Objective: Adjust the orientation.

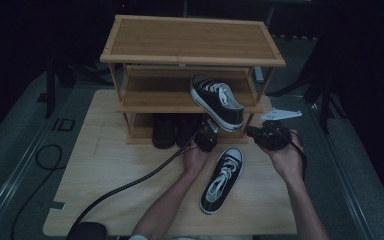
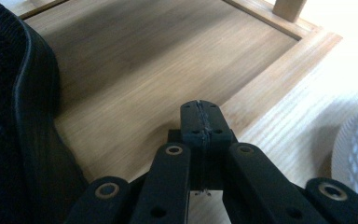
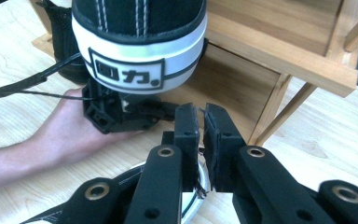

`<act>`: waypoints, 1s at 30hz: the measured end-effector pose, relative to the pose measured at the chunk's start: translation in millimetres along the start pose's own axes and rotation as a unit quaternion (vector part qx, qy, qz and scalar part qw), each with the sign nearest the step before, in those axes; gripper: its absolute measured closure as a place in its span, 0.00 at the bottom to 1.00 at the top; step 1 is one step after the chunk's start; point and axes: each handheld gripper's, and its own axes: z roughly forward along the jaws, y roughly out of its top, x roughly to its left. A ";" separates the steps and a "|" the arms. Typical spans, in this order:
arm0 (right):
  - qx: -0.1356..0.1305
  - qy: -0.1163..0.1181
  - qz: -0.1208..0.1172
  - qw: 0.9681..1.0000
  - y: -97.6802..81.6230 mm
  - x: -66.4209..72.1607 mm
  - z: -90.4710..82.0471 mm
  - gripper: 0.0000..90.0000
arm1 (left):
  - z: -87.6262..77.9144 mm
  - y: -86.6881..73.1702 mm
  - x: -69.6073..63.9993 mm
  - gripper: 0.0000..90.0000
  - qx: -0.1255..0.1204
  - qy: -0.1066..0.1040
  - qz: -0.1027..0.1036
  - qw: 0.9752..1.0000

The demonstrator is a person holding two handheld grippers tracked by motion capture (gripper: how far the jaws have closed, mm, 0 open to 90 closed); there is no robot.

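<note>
- Two bare forearms (image 1: 172, 200) come in over the near edge of the tabletop (image 1: 105, 175), angled slightly toward each other.
- Between them the loose sneaker (image 1: 222, 180) lies flat on the tabletop, laces up and toe pointing toward the rack. Nothing touches it.
- The left hand (image 1: 195, 157) is palm-up under the left tool (image 1: 207, 136), which points at the bottom shelf. Its jaws are pressed together with nothing between them.
- The right hand (image 1: 287, 155) cradles the right tool (image 1: 252, 132) level, aimed across at the left one. Its jaws are all but together, with only a slit between them and nothing in it.
- Just above the left tool, the racked sneaker (image 1: 217, 100) sits askew on the middle shelf. Its heel hangs out over the front rail, and neither tool grips it.
- Boots (image 1: 163, 131) stand on the bottom shelf of the rack (image 1: 190, 60).
- Judged step: one sneaker is up and its mate is still waiting.
- Next, a tool likely has to spread its jaws, drop to the loose sneaker and pinch its collar or heel. It can then be lifted in beside the first.
- The overhanging heel may want a nudge inward so it cannot tip off.
</note>
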 end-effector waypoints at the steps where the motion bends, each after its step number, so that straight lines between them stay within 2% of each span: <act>1: 0.001 0.000 0.000 1.000 -0.8 0.5 0.6 0.93 | 0.4 1.1 0.8 1.00 0.005 0.001 0.002 1.000; 4: 0.002 0.002 0.000 1.000 -2.9 1.5 2.0 0.93 | 3.6 4.4 -1.2 1.00 0.006 0.005 -0.002 1.000; 7: 0.003 0.003 0.000 1.000 -4.3 1.8 2.5 0.93 | 7.2 6.4 -4.0 1.00 0.005 0.005 -0.017 1.000; 8: 0.003 0.003 0.000 1.000 -4.7 1.6 2.1 0.93 | 8.4 7.4 -0.6 1.00 0.007 0.007 -0.001 1.000; 14: 0.000 0.004 0.001 1.000 -7.4 1.2 -0.6 0.93 | 14.2 10.2 0.6 1.00 0.014 0.018 -0.008 1.000; 20: 0.000 0.005 0.002 1.000 -9.6 1.7 -1.0 0.93 | 16.2 10.8 0.3 1.00 0.014 0.009 0.000 1.000; 23: -0.001 0.006 0.002 1.000 -9.8 2.4 -1.0 0.93 | 15.8 11.2 0.6 1.00 0.017 0.008 -0.010 1.000; 26: -0.003 0.008 0.001 1.000 -9.4 4.4 -0.9 0.93 | 15.8 11.2 1.0 1.00 0.017 0.005 -0.010 1.000; 30: -0.008 0.010 -0.005 1.000 -8.7 7.4 -1.6 0.93 | 14.5 10.5 0.3 1.00 0.020 0.011 -0.003 1.000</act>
